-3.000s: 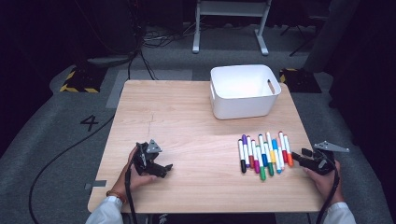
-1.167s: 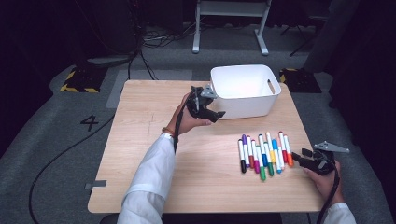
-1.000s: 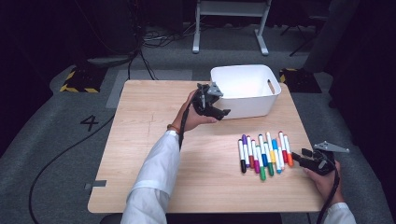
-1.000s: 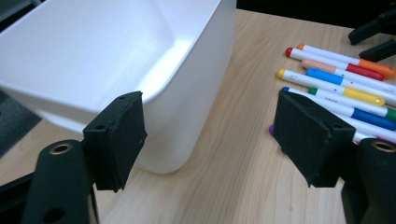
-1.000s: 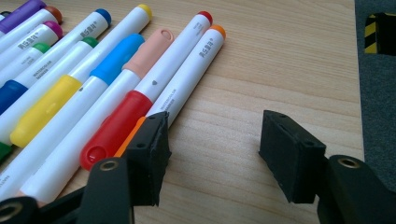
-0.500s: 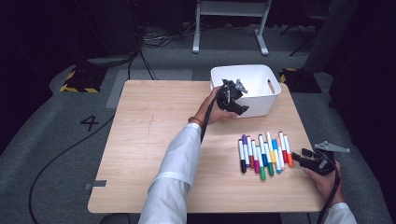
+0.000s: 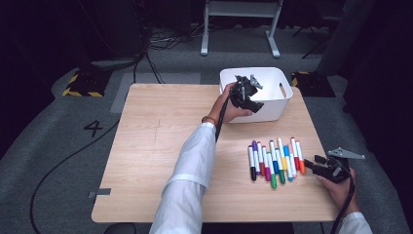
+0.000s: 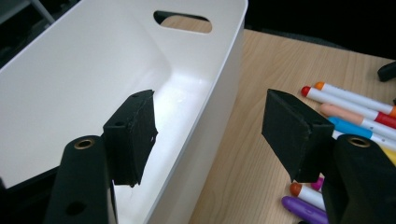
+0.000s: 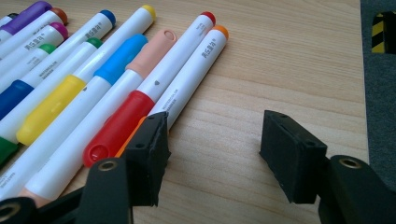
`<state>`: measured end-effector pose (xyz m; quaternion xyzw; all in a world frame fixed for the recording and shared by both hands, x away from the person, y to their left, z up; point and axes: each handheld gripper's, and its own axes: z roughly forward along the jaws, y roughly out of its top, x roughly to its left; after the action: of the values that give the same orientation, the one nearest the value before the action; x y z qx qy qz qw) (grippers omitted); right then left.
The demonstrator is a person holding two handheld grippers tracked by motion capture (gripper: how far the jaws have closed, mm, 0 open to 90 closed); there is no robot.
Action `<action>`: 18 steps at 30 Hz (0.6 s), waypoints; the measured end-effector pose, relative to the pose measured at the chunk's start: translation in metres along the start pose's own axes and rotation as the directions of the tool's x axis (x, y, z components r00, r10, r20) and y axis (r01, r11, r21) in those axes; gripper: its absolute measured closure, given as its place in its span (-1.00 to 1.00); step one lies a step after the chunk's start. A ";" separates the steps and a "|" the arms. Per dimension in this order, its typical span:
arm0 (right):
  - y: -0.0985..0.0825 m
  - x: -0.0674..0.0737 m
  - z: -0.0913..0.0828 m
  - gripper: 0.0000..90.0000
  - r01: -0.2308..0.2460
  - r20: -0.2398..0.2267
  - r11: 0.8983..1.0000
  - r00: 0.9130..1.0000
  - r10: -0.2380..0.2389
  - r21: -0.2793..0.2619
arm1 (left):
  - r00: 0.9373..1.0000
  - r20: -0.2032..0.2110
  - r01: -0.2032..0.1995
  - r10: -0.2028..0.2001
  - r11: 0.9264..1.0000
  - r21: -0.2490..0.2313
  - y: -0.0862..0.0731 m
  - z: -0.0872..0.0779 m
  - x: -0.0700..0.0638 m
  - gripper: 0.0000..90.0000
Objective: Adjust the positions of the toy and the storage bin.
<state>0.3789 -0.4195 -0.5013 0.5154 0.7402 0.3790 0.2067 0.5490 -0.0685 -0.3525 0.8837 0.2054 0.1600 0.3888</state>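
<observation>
Over the near wall of the white plastic bin [image 7: 272, 105] at the far side of the pale wooden table [image 7: 156, 146], the left gripper [image 7: 245, 91] hangs with its black jaws straddling that wall, one inside the bin and one outside; they have just been opening a little, stand apart with nothing between their pads, and neither pad presses on the plastic. Near the table's right edge, the right gripper [image 7: 316, 165] rests low with its jaws parted and empty, just beside the row of coloured felt-tip markers [image 7: 275, 158], its inner jaw close against the orange-capped marker [image 9: 187, 79] at the end of the row.
</observation>
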 end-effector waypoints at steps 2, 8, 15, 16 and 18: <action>0.000 0.000 0.000 -0.07 0.000 0.000 1.000 1.000 0.000 0.000 | 1.000 0.002 0.018 -0.018 1.000 0.018 -0.001 0.004 0.001 -0.18; 0.000 0.000 0.001 -0.07 0.003 -0.001 1.000 1.000 -0.003 -0.007 | 0.999 0.036 0.008 -0.011 0.995 0.101 -0.008 0.015 0.004 0.20; 0.000 0.000 0.000 -0.07 0.010 -0.002 1.000 1.000 -0.010 0.002 | 0.998 0.060 0.028 -0.032 0.997 0.068 -0.015 0.011 0.015 0.68; 0.000 0.000 0.000 -0.07 0.010 -0.002 1.000 1.000 -0.010 0.002 | 0.998 0.060 0.028 -0.032 0.997 0.068 -0.015 0.011 0.015 0.69; 0.000 0.000 0.000 -0.07 0.016 0.002 1.000 1.000 -0.016 0.003 | 0.998 0.057 0.023 -0.027 0.996 0.080 -0.015 0.010 0.014 0.70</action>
<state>0.3790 -0.4198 -0.5015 0.5101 0.7448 0.3755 0.2098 0.5616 -0.0587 -0.3688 0.9002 0.2114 0.1212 0.3610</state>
